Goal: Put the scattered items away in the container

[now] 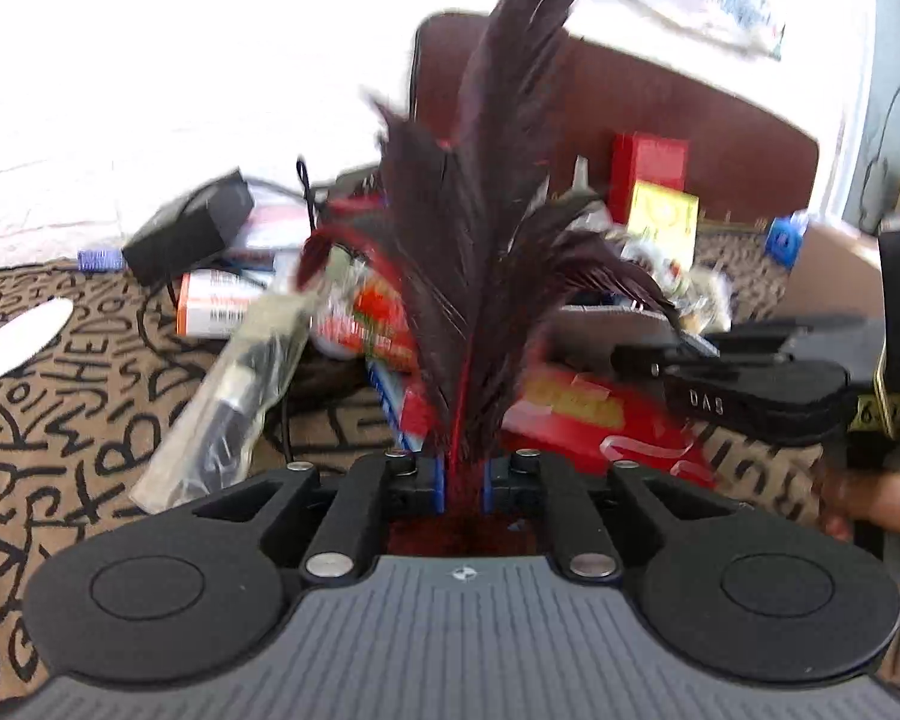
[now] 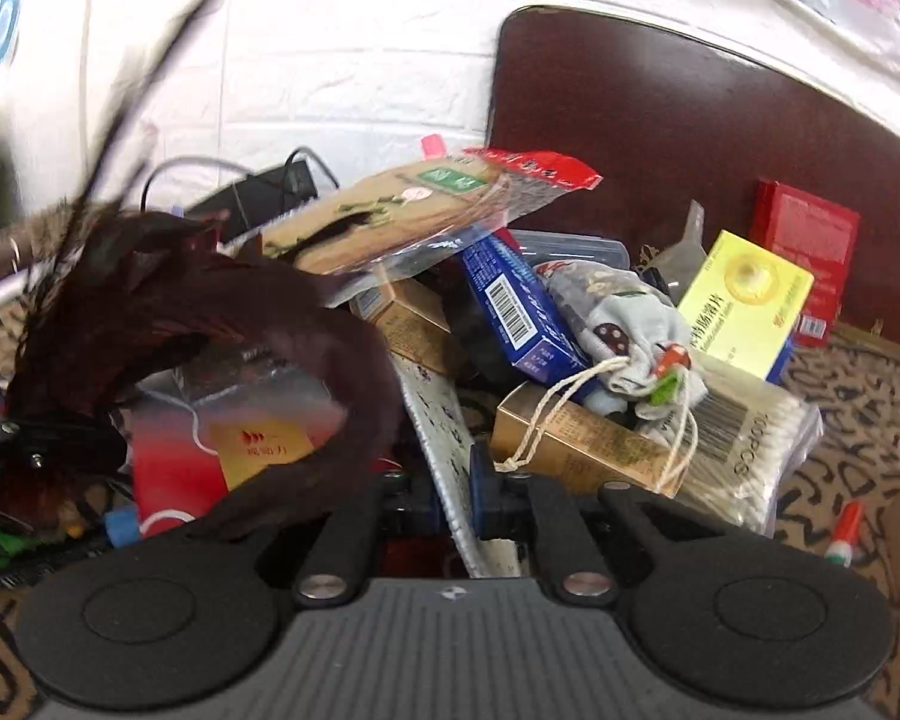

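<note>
Plainly two red boxes (image 2: 807, 264), one feather bunch (image 1: 480, 240)

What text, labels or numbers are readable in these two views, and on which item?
"DAS": on the right hand-held gripper, seen from the left wrist.
"100PCS": on the cotton swab pack.
Yellow box: print too blurred to read.
Blue box: barcode only, digits too small.
Patterned cloth: scrawled letters, no clear word.

The dark maroon feather bunch (image 1: 480, 228) is blurring at its tip, which the left wrist view's top edge is cutting off, and it is hiding part of the heap behind. In the right wrist view, the feathers are covering the red flat packet (image 2: 174, 462), and a white patterned strip (image 2: 444, 438) is disappearing behind the right claw (image 2: 457, 495).
</note>
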Demonstrator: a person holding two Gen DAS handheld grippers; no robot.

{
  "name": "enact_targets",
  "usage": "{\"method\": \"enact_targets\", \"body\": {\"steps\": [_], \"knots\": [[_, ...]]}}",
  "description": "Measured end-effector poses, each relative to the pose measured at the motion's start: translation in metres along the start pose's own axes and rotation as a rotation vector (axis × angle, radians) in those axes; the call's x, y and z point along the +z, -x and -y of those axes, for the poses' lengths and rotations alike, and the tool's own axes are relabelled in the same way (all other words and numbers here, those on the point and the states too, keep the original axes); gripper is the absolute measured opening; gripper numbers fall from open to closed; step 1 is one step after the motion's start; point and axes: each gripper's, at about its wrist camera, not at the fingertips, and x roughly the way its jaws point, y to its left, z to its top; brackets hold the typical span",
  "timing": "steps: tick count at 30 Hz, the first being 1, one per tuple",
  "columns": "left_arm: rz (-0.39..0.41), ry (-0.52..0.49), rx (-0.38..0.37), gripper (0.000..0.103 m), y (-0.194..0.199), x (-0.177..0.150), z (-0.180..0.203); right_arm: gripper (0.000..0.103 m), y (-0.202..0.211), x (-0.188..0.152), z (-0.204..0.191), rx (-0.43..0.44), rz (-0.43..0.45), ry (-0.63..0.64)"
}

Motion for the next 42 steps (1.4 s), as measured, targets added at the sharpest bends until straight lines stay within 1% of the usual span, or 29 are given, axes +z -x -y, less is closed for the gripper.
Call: {"method": "enact_targets", "body": {"steps": [1,2,3,7,12,14,19,23,28,31,33,35,38,42], "knots": [[0.012,-0.002,-0.007,0.012,0.005,0.002,0.0,0.005,0.005,0.001,0.0,0.003,0.01,-0.008],[0.026,-0.001,-0.011,0.012,-0.002,0.003,-0.006,0.005,0.012,0.002,-0.001,0.003,0.022,-0.008],[0.043,0.0,-0.016,0.012,0.001,0.004,-0.007,0.005,0.018,0.003,-0.002,0.004,0.033,-0.007],[0.096,0.002,-0.048,0.012,0.022,0.011,-0.006,0.004,0.046,0.011,-0.008,0.007,0.096,-0.007],[0.145,0.012,-0.06,0.012,0.041,0.021,-0.007,0.004,0.081,0.025,-0.009,0.006,0.165,-0.008],[0.165,0.004,-0.054,0.012,0.044,0.028,-0.004,0.004,0.095,0.032,-0.008,0.002,0.197,-0.009],[0.187,-0.006,-0.052,0.013,0.049,0.04,-0.001,0.003,0.121,0.047,-0.002,-0.02,0.254,0.009],[0.196,-0.057,-0.058,0.013,0.041,0.045,0.012,0.003,0.143,0.059,0.005,-0.041,0.287,0.025],[0.19,-0.071,-0.095,0.013,0.03,0.054,0.026,0.003,0.159,0.066,0.019,-0.075,0.3,0.034],[0.177,-0.075,-0.096,0.013,0.021,0.047,0.029,0.003,0.162,0.063,0.029,-0.091,0.272,0.029],[0.158,-0.07,-0.097,0.013,0.017,0.038,0.029,0.003,0.162,0.053,0.031,-0.079,0.241,0.017],[0.141,-0.075,-0.098,0.013,0.014,0.029,0.028,0.003,0.164,0.038,0.027,-0.077,0.229,0.012],[0.129,-0.077,-0.1,0.013,0.013,0.029,0.028,0.003,0.163,0.025,0.021,-0.058,0.219,-0.016],[0.144,-0.056,-0.091,0.013,0.019,0.035,0.021,0.003,0.159,0.039,0.02,-0.053,0.236,-0.018]]}}
